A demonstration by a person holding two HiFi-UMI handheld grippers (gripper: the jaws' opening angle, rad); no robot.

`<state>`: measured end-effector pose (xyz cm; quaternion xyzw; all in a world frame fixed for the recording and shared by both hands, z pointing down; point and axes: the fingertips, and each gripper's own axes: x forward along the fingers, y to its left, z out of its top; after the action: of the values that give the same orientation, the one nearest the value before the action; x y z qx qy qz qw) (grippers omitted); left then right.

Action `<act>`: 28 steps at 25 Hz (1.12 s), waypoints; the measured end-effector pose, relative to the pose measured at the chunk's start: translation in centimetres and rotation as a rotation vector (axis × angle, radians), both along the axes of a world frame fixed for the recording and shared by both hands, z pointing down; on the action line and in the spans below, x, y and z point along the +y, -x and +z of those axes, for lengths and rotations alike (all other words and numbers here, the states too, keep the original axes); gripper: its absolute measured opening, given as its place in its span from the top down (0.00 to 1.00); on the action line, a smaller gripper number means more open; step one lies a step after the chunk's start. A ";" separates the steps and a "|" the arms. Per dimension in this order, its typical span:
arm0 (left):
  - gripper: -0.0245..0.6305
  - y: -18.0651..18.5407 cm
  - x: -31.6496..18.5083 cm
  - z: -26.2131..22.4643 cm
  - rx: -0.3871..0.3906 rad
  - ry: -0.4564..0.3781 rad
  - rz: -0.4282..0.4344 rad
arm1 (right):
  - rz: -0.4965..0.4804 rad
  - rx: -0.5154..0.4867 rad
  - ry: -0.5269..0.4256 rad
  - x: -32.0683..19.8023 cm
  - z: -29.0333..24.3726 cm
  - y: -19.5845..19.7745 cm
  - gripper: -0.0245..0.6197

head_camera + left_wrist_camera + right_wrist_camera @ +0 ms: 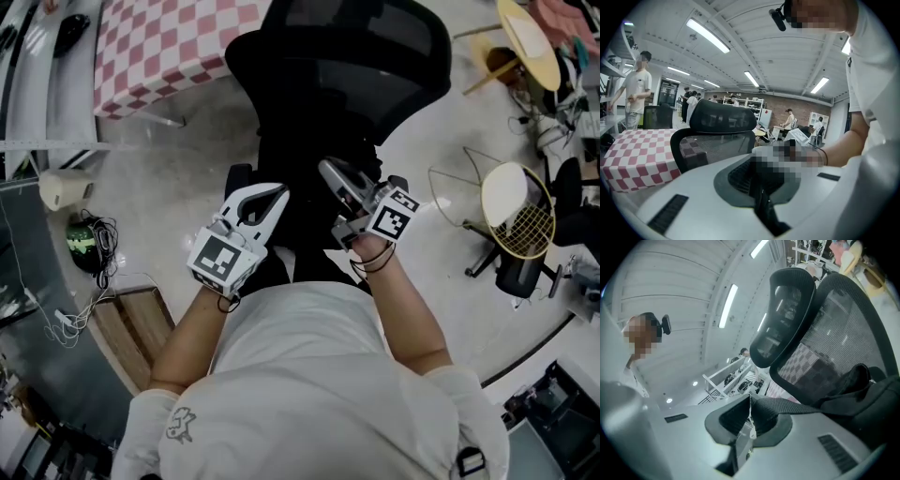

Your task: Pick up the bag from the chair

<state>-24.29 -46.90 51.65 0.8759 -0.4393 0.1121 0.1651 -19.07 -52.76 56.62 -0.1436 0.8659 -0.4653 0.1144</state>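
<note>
Bag [865,383] is black and lost against the black chair [356,56] in the head view, ahead of left gripper [274,195] and right gripper [330,171].

Left gripper view: jaws together, empty.

Right gripper view: jaws clamp the webbing strap [801,405]; the bag lies slack by the chair back. It is likely soft and light, and the strap is the sound hold.

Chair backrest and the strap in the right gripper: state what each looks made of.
Chair backrest: black mesh fabric with a matte finish. It is see-through, since the checked cloth shows through it. Strap: woven webbing, probably nylon, matte black, with a visible ribbed weave.
</note>
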 end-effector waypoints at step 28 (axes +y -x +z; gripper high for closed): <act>0.94 3.0 12.9 -11.7 0.028 -0.255 0.164 | 0.015 -0.006 -0.204 13.5 -14.0 1.4 0.91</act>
<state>-27.24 -34.04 39.96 0.9243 -0.3744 0.0561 0.0489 -20.49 -39.24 42.64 -0.1361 0.9073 -0.3744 0.1345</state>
